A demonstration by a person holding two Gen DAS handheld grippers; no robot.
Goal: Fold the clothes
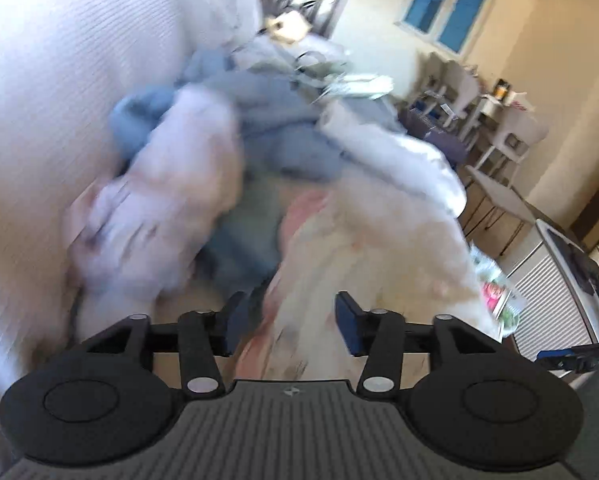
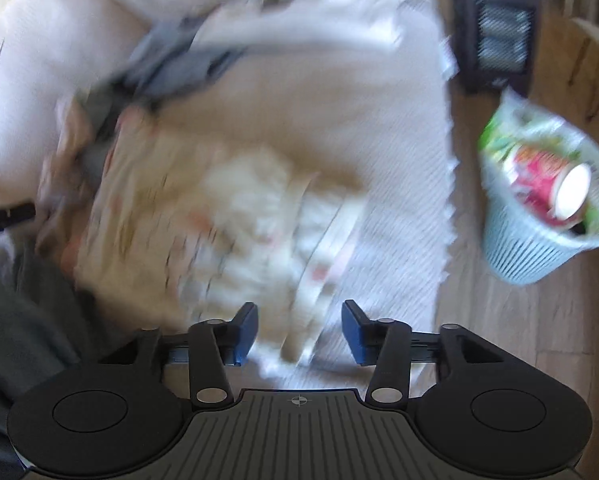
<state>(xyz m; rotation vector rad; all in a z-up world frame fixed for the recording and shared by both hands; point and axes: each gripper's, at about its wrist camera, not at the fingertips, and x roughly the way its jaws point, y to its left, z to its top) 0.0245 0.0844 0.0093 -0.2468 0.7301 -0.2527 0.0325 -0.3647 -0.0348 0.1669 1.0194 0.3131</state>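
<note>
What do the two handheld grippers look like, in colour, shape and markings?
Both the left gripper and the right gripper look alike: black linkage arms with silver rivets, blue finger pads, round black discs at each side, and a grey ribbed body bearing a small crosshair mark.

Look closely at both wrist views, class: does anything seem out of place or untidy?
Yes. The clothes lie in a crumpled, unfolded heap on the pale bedcover. Beside the bed, the wastebasket on the floor looks overfull, its contents rising above the rim.
</note>
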